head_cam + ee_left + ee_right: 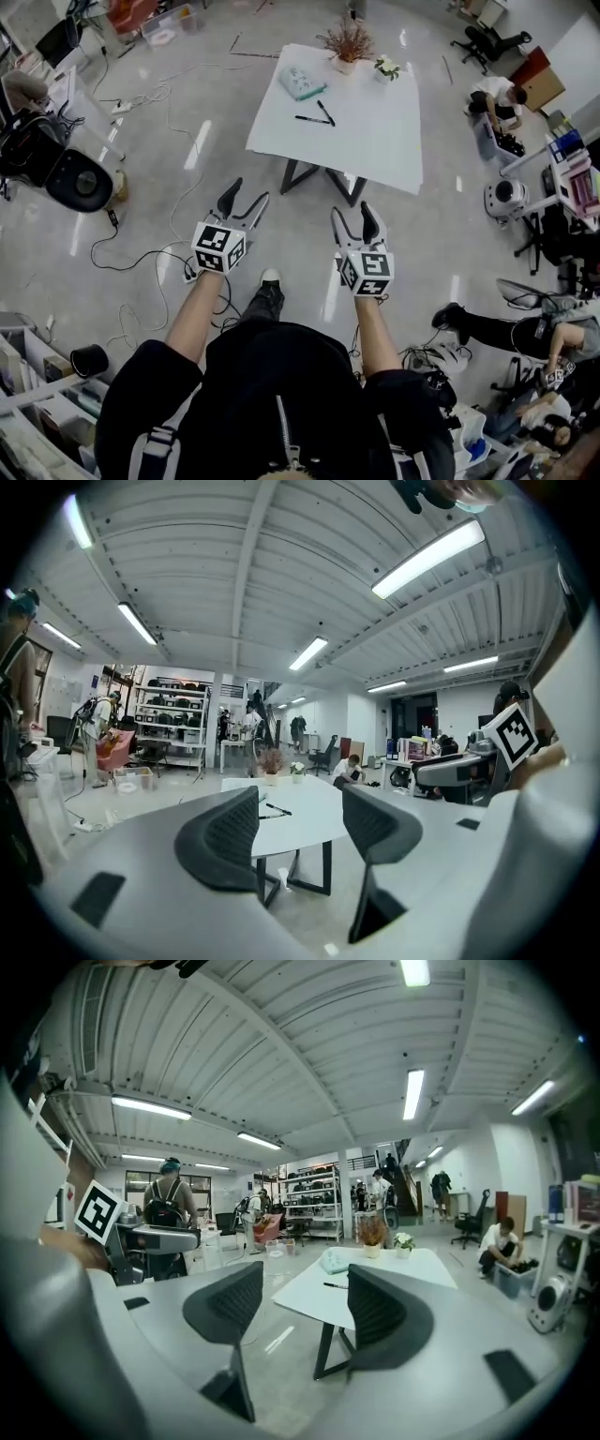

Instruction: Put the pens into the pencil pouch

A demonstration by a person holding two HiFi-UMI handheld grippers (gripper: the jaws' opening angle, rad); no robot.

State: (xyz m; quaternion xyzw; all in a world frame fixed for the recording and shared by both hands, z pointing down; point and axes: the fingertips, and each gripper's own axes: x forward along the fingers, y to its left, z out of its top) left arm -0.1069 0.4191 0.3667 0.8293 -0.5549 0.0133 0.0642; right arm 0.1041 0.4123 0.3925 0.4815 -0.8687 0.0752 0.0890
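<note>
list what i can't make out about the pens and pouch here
Pale teal fabric pencil pouch: head view, too small to tell if zipped.
Two slim black pens: head view, too small to see caps.
Same pouch: left gripper view, mostly behind a jaw of the left gripper.

Two pens [325, 112] — one pouch [302, 82] — two potted plants [349, 45], one table [375, 141].

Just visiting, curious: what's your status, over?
Left tongs, right tongs open, empty, short of table. Pens near pouch on it, untouched. Nothing in the way.
</note>
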